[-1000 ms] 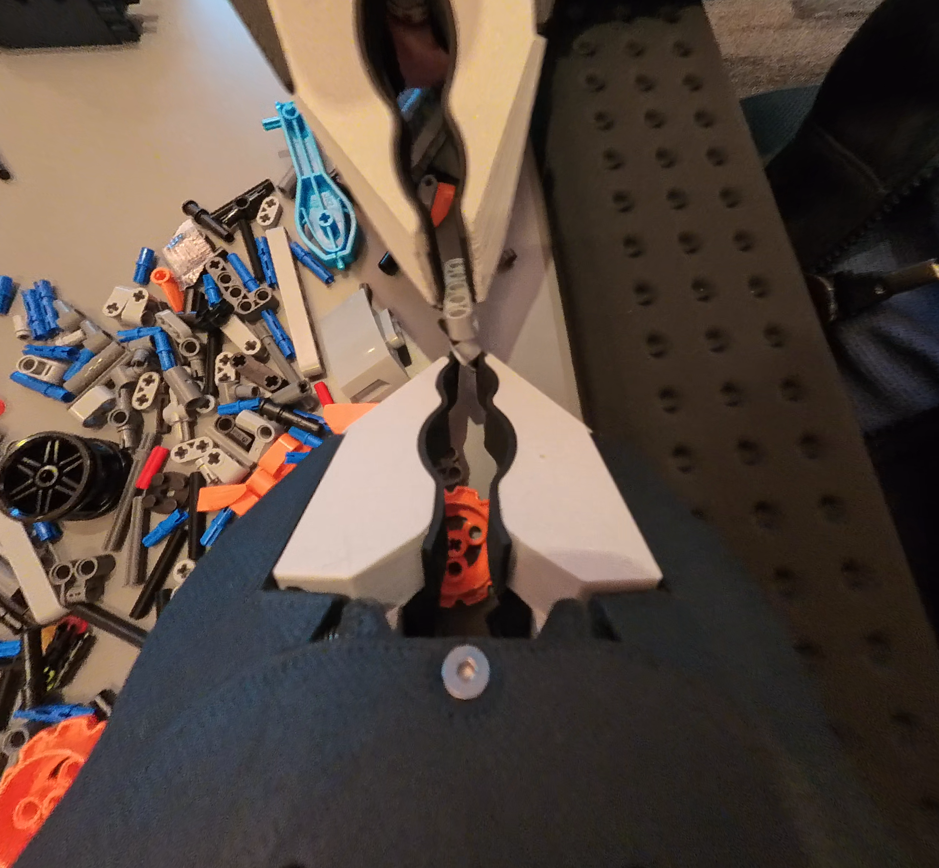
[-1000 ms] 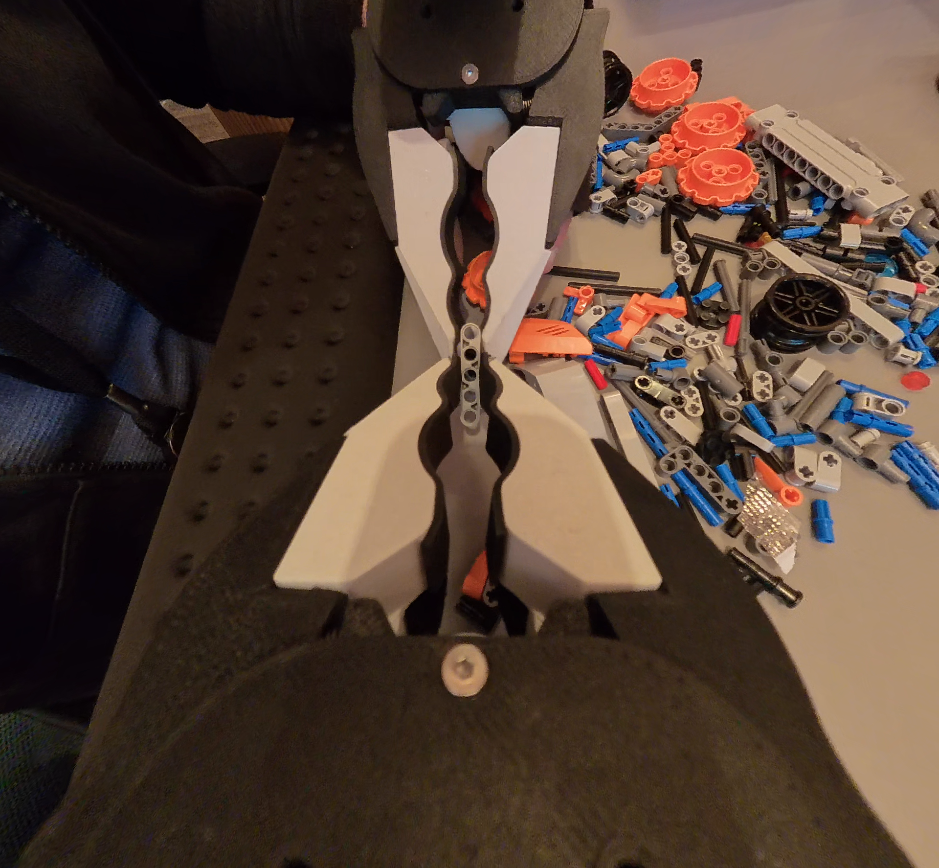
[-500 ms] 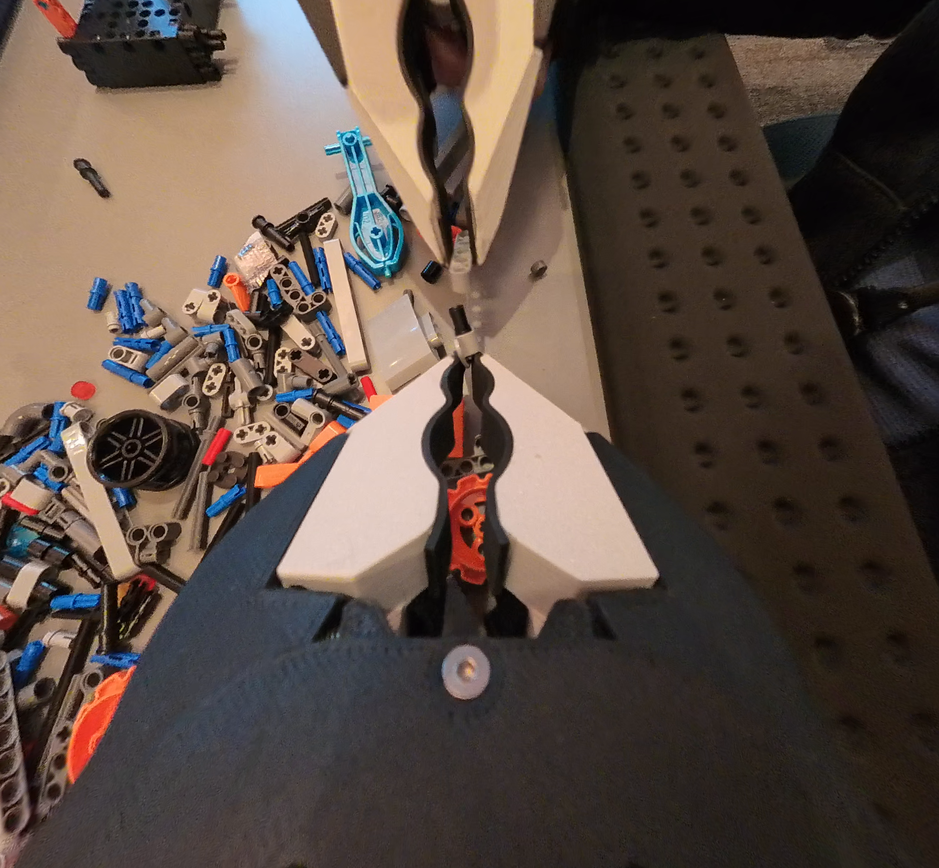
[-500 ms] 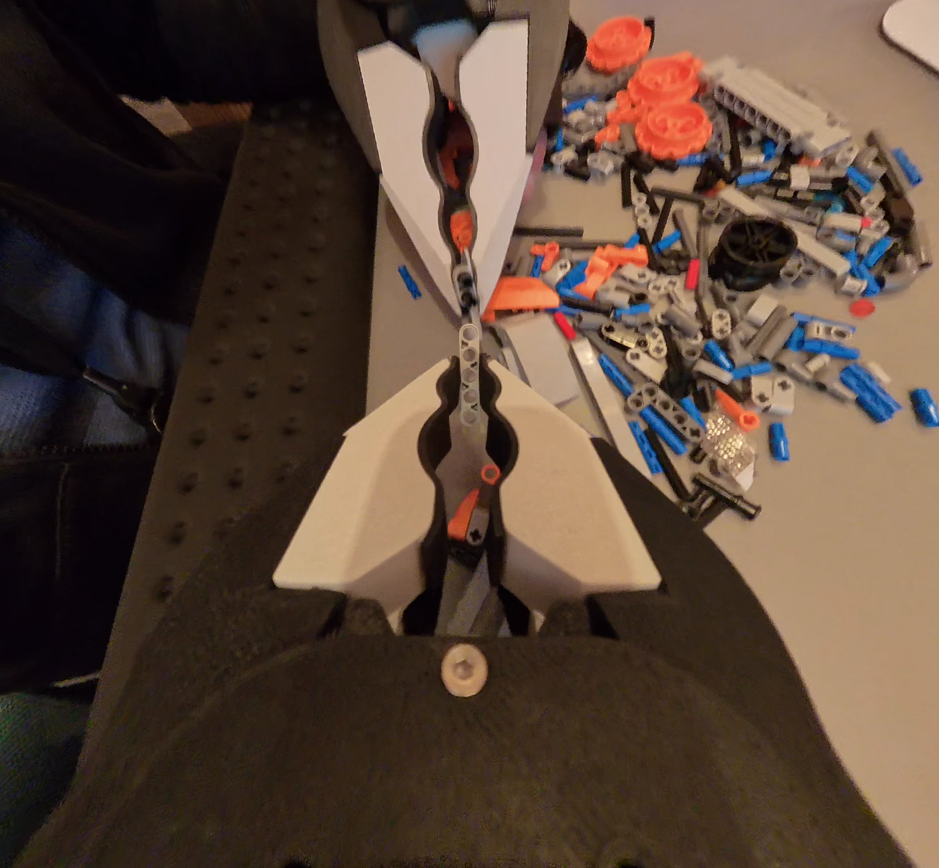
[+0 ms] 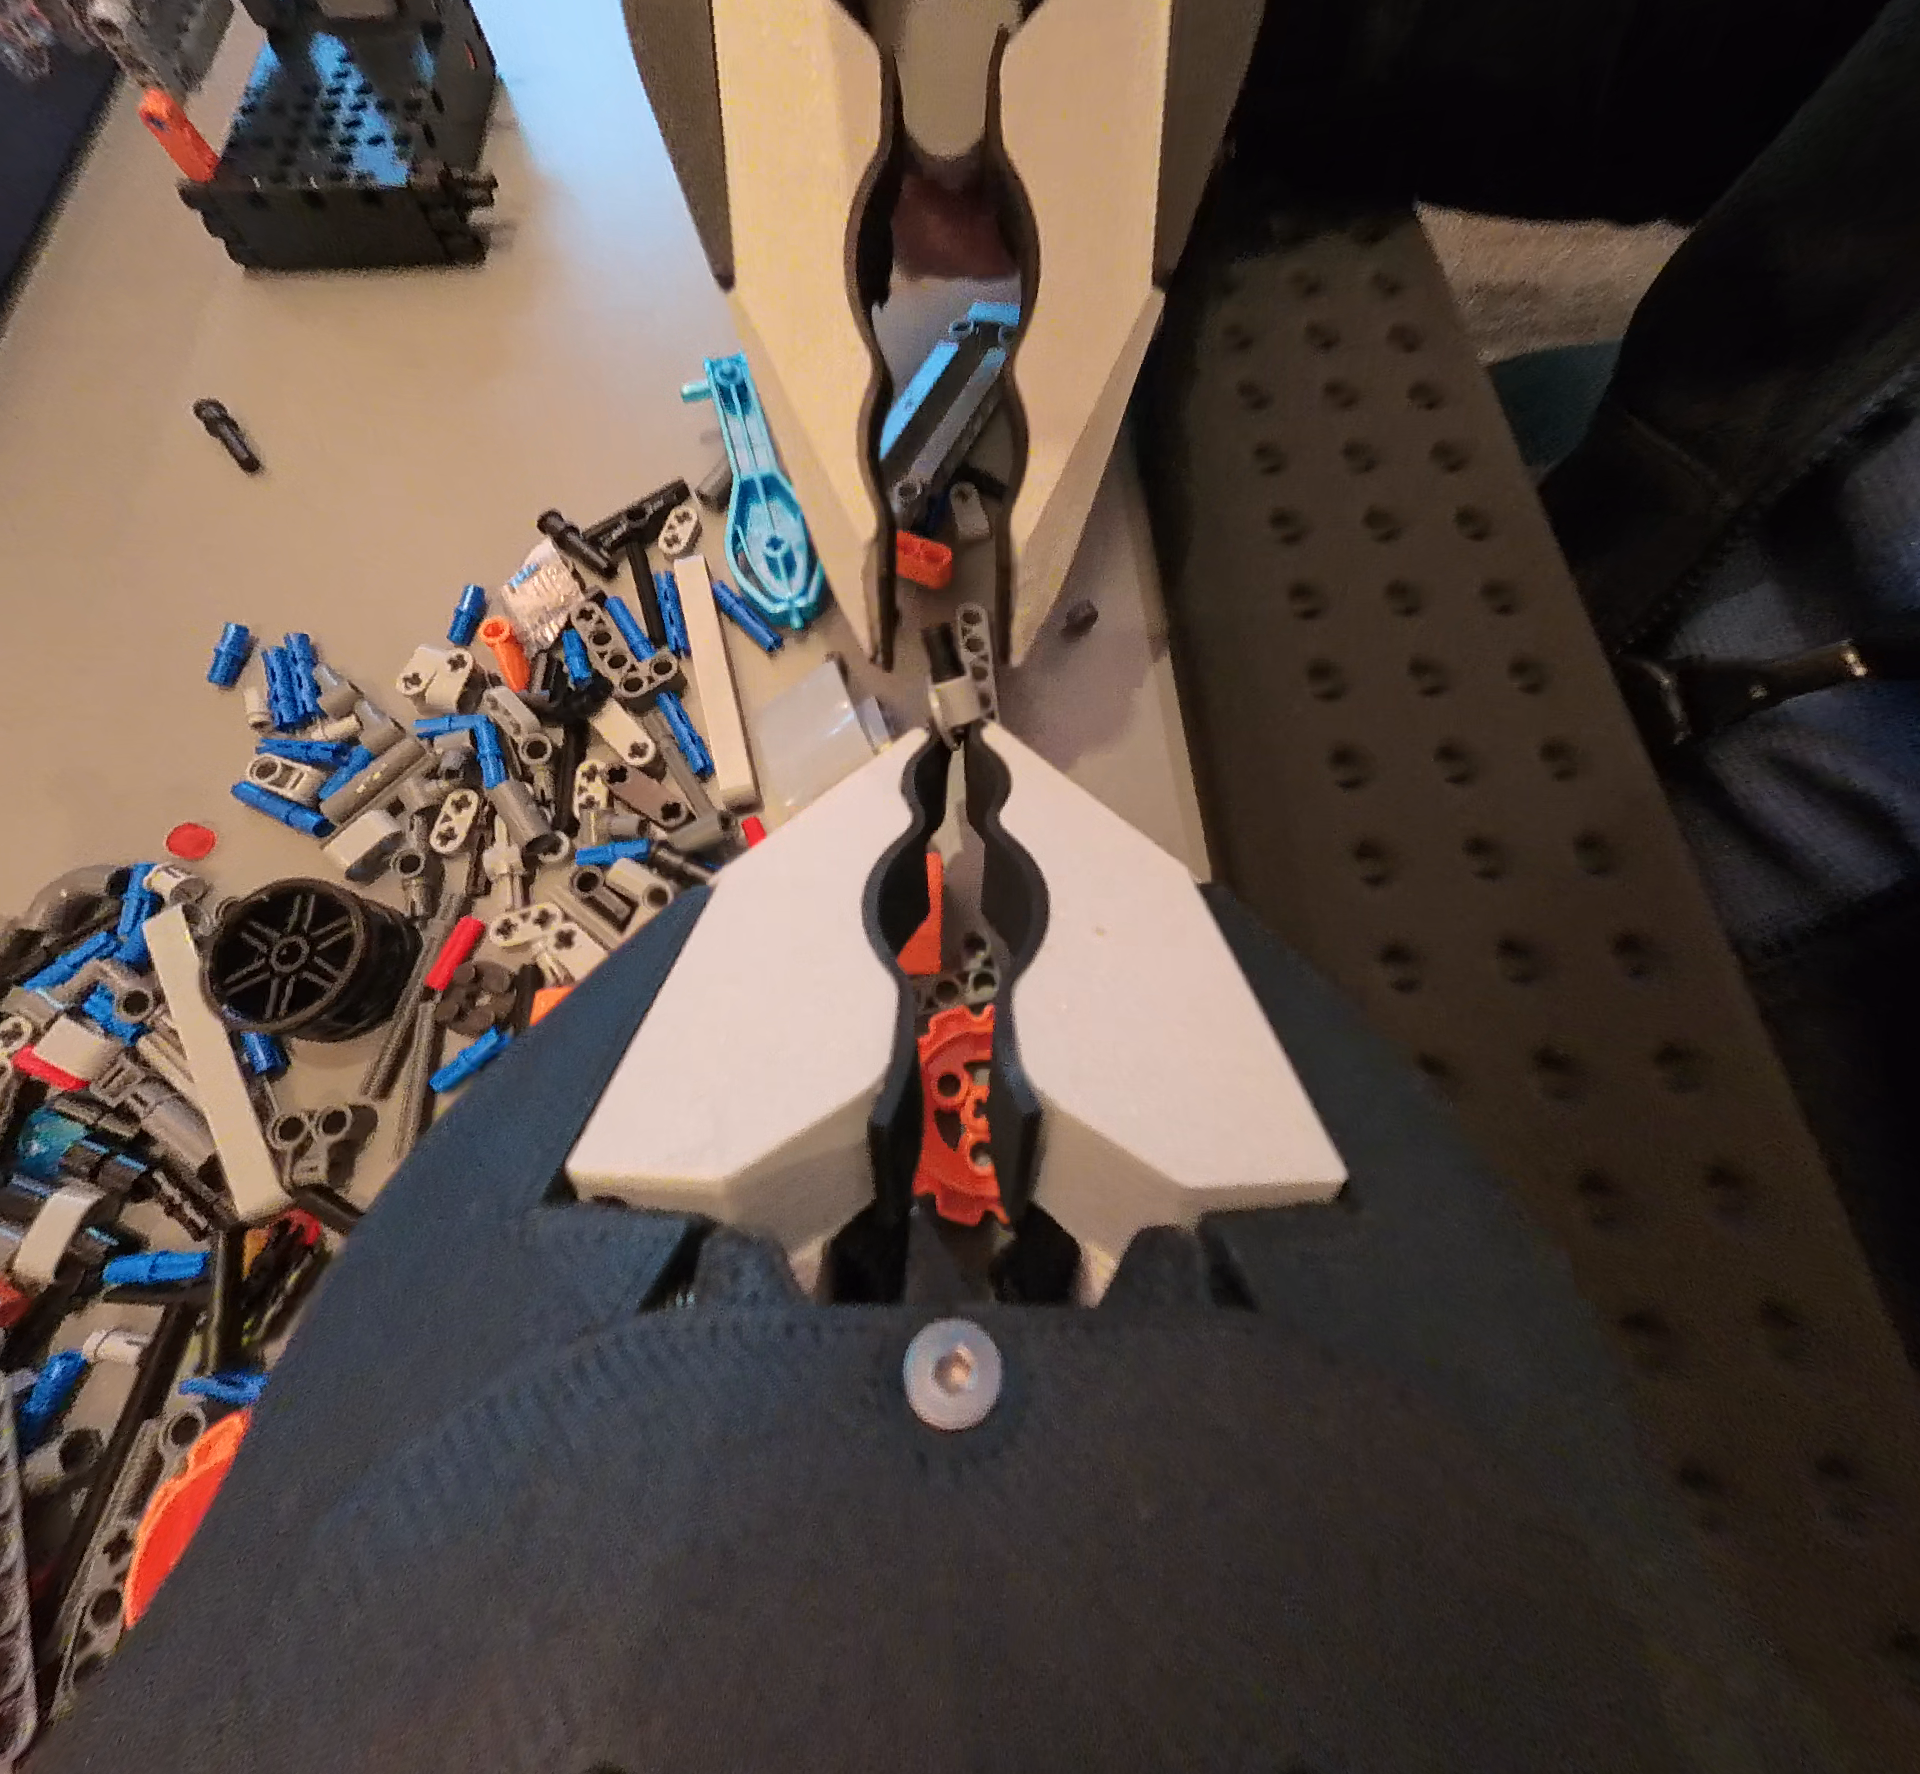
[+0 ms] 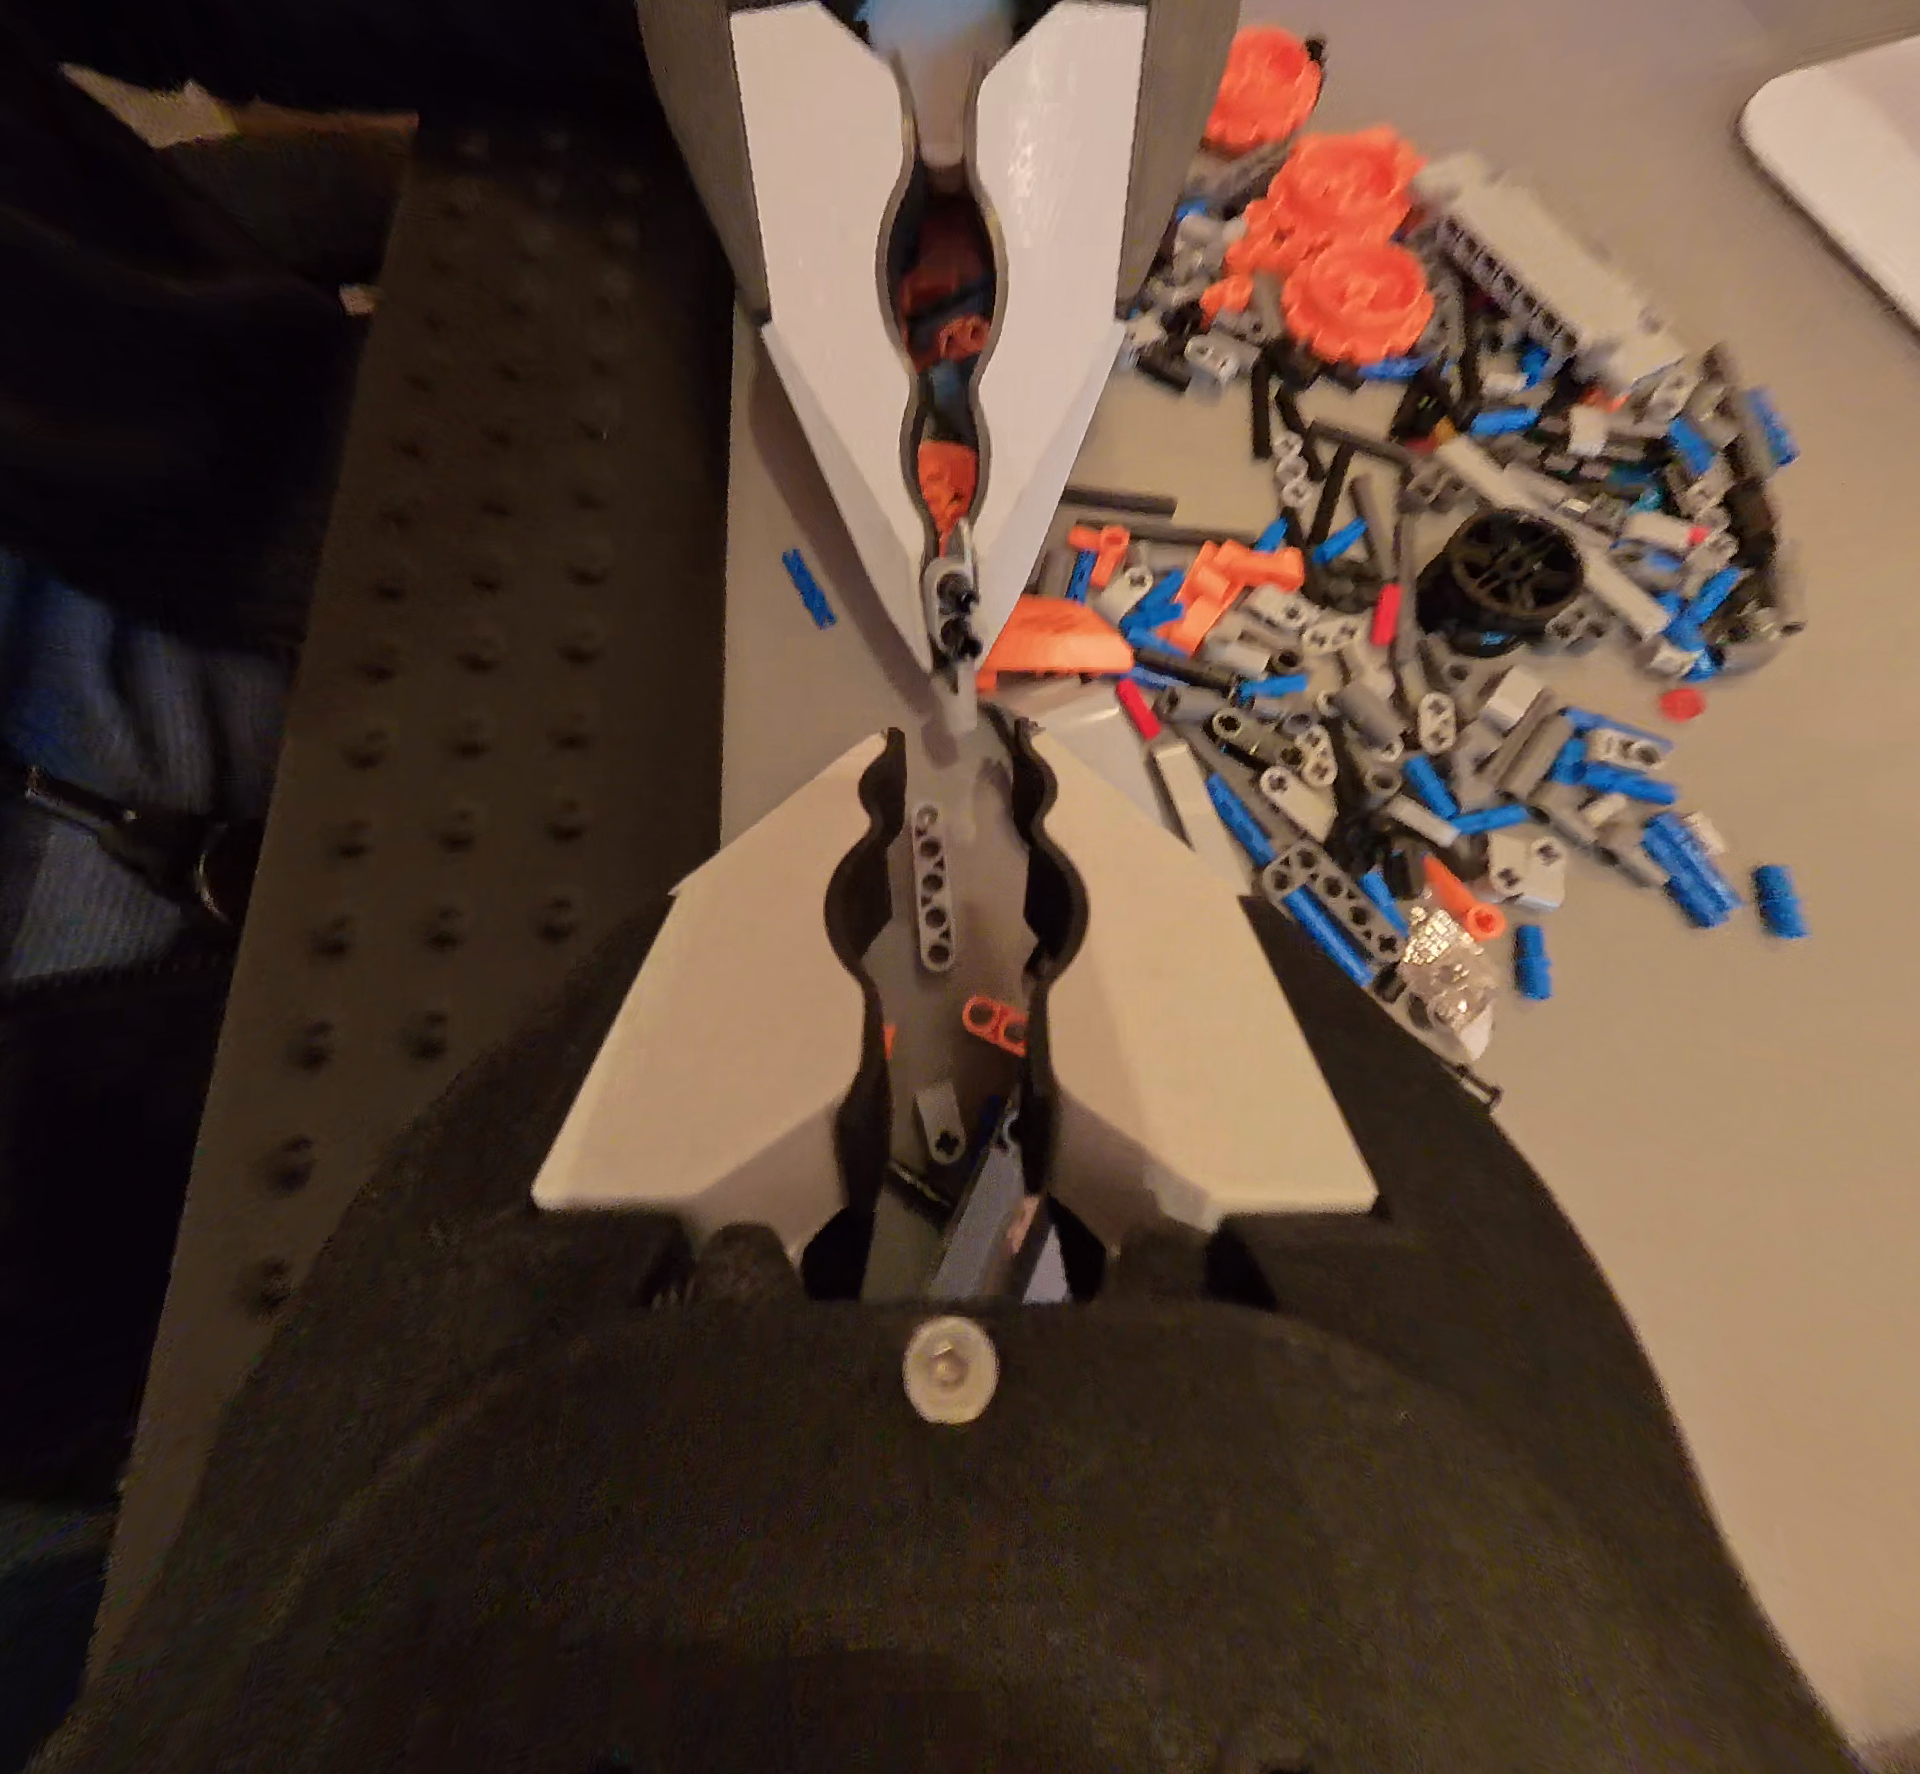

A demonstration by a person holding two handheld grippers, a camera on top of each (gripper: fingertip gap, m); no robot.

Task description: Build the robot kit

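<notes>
I have the left gripper (image 5: 961, 737) nearly closed, its tips pinching a small grey connector (image 5: 964, 698) with a black pin (image 5: 941, 652) standing out of it. The right gripper (image 6: 961, 737) faces it tip to tip, and its fingers stand apart with a plain gap between them. In the left wrist view a short grey beam (image 5: 975, 635) with round holes sits at the far end of the connector, between the right gripper's spread tips; I cannot tell whether those tips touch it. In the right wrist view the tip area is blurred, and a light grey piece (image 6: 958, 711) shows just ahead of the right gripper's fingertips. Seen through the gap of the right gripper, a grey holed beam (image 6: 932, 888) and a small orange piece (image 6: 992, 1016) lie on the grey table (image 5: 416, 394) below. To the left gripper's left lies the heap of loose parts (image 5: 436, 789): blue pins, grey connectors, a black wheel (image 5: 301, 961) and a light-blue flat piece (image 5: 764, 503). Farther off on that side stands a black built block (image 5: 343, 145). On the other side of both grippers runs a black studded panel (image 5: 1455, 789).
</notes>
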